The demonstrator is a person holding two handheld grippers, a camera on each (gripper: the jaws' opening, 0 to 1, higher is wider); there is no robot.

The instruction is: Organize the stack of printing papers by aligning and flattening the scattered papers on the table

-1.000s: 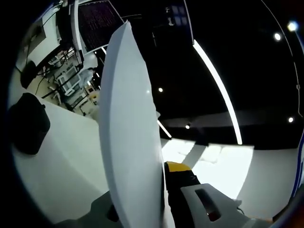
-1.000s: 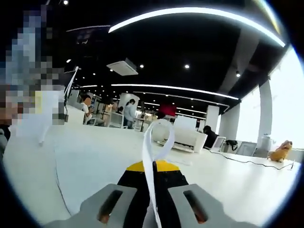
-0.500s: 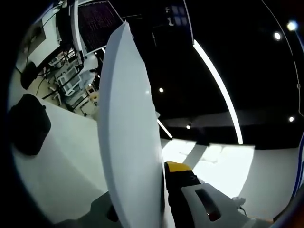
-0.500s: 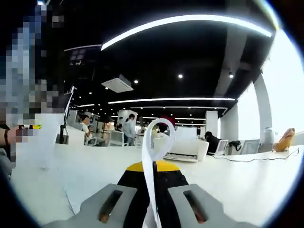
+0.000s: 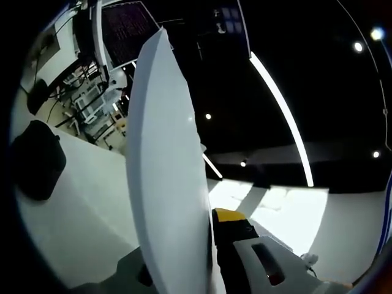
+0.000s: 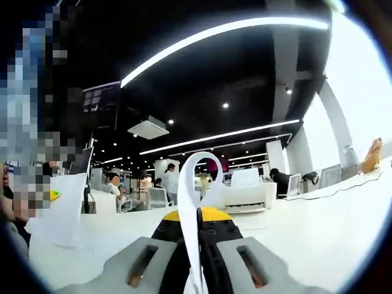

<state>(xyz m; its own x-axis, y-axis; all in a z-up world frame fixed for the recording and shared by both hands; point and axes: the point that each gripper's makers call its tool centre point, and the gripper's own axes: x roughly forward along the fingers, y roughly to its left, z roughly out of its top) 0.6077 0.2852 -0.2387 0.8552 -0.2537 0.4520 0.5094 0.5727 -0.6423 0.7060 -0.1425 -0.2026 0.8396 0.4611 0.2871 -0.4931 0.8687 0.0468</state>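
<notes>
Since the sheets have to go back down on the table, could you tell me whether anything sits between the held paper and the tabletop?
Nothing visible does. Both grippers are shut on the paper, and the white table ahead looks bare; the surface directly beneath is hidden.

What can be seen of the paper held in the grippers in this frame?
The paper is plain white, thin and unprinted as far as it shows. In the left gripper view it rises edge-on as a broad bowed sheet between the left gripper jaws, lifted above the white table. In the right gripper view its edge stands as a narrow strip curling over into a loop at the top, pinched in the right gripper. Whether it is one sheet or several cannot be told.
</notes>
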